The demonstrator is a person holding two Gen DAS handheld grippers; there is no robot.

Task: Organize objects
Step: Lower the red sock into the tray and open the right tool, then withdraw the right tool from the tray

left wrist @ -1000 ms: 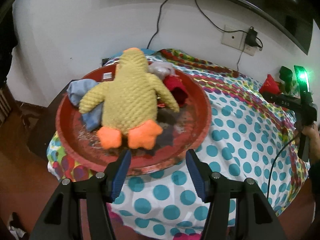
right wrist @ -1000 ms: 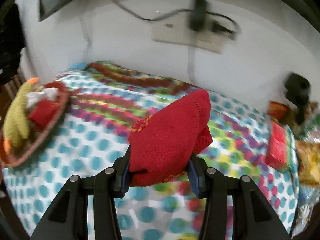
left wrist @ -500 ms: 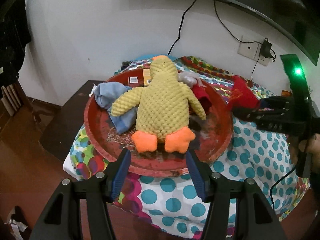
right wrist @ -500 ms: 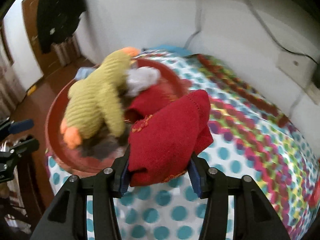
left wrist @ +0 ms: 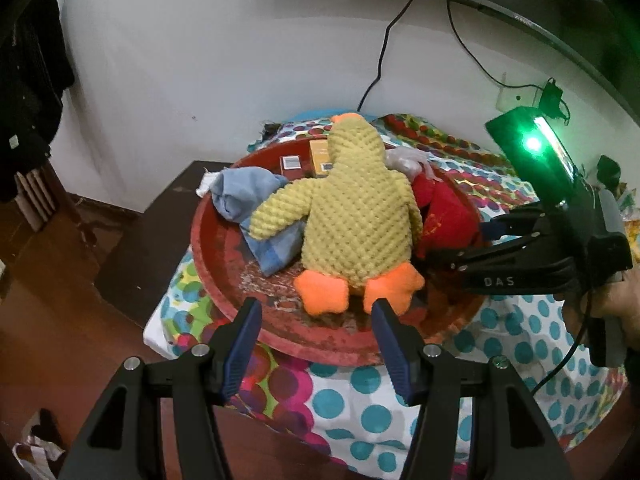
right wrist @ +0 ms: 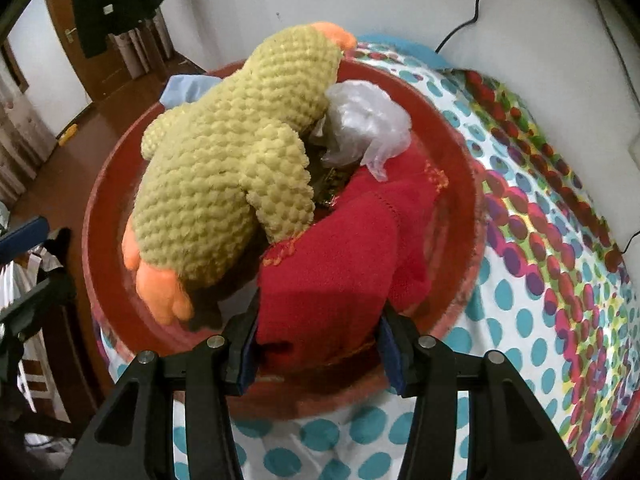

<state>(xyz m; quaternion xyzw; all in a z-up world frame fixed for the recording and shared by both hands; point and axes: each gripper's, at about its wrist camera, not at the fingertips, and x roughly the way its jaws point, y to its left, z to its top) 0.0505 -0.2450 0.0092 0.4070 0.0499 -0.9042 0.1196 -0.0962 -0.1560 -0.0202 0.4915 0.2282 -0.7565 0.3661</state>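
You're clamping the red knitted cloth [right wrist: 344,264] in the right gripper [right wrist: 318,340] over the round red tray [right wrist: 460,184]; left gripper [left wrist: 316,334] is idling wide open. Releasing here is risking it draping over the rim or nudging the yellow plush duck [right wrist: 224,172]

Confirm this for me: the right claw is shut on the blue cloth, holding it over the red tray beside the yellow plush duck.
Not quite. The right claw is shut on the red knit garment, not the blue cloth, which lies in the red tray on the far side of the yellow plush duck. The right wrist view shows this; the rest holds.
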